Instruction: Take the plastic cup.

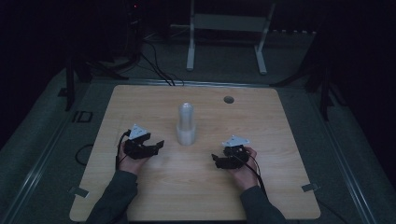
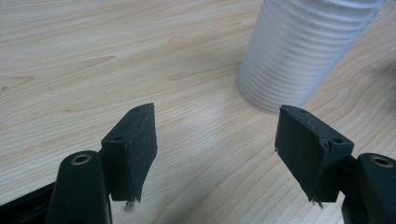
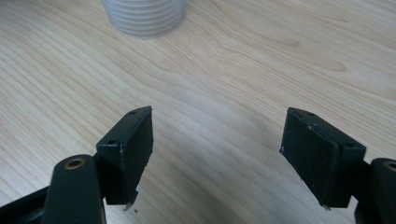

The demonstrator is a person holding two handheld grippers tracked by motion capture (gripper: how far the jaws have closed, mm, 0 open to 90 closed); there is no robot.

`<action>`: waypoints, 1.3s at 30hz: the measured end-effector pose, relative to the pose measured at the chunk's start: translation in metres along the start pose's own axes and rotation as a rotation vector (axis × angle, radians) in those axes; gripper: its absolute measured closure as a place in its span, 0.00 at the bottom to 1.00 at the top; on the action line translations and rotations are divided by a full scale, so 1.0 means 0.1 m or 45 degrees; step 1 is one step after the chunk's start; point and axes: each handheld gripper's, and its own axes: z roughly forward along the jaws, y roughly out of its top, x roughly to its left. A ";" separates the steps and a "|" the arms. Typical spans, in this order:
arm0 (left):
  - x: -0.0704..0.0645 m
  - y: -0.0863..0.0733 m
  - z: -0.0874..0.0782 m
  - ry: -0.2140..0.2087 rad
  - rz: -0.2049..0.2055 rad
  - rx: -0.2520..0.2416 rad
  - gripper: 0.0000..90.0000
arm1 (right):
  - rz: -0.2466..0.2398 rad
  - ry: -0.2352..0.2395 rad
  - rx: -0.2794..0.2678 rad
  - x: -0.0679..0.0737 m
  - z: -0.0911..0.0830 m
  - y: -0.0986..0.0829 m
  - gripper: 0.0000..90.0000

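A stack of white cups (image 1: 187, 125) stands upright mid-desk (image 1: 140, 107), between two sets of spread, empty tongs; the left tongs (image 1: 158, 145) lie nearer the stack than the right tongs (image 1: 215, 159)

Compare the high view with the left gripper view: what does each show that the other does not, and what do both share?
High view alone: both hands, the left gripper and the right gripper flanking the stack of white cups, the round hole near the table's far edge, and a white frame on the floor beyond. Left gripper view alone: its black jaws standing wide apart with nothing between them, and the fine ridges on the stack's lower part. Both share: the cups and the wooden table.
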 end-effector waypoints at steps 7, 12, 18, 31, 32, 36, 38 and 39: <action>-0.05 0.04 -0.03 -0.032 0.023 -0.015 0.33 | -0.029 0.050 -0.023 0.05 0.02 0.09 0.31; -0.05 0.09 -0.07 -0.075 0.014 -0.036 0.34 | -0.085 0.076 -0.041 0.09 0.02 0.22 0.36; -0.06 0.17 -0.14 -0.114 0.032 -0.061 0.37 | -0.120 0.109 -0.085 0.19 0.00 0.39 0.37; -0.07 0.42 -0.24 -0.120 0.080 -0.091 0.37 | -0.153 0.165 -0.148 0.31 0.10 0.67 0.41; -0.08 0.44 -0.25 -0.120 0.084 -0.092 0.37 | -0.153 0.165 -0.148 0.31 0.10 0.67 0.41; -0.09 0.49 -0.26 -0.123 0.101 -0.097 0.37 | -0.151 0.182 -0.168 0.33 0.14 0.72 0.41; -0.10 0.53 -0.26 -0.121 0.114 -0.097 0.37 | -0.142 0.180 -0.174 0.33 0.15 0.74 0.40; -0.11 0.55 -0.26 -0.123 0.116 -0.100 0.37 | -0.135 0.181 -0.178 0.33 0.16 0.74 0.40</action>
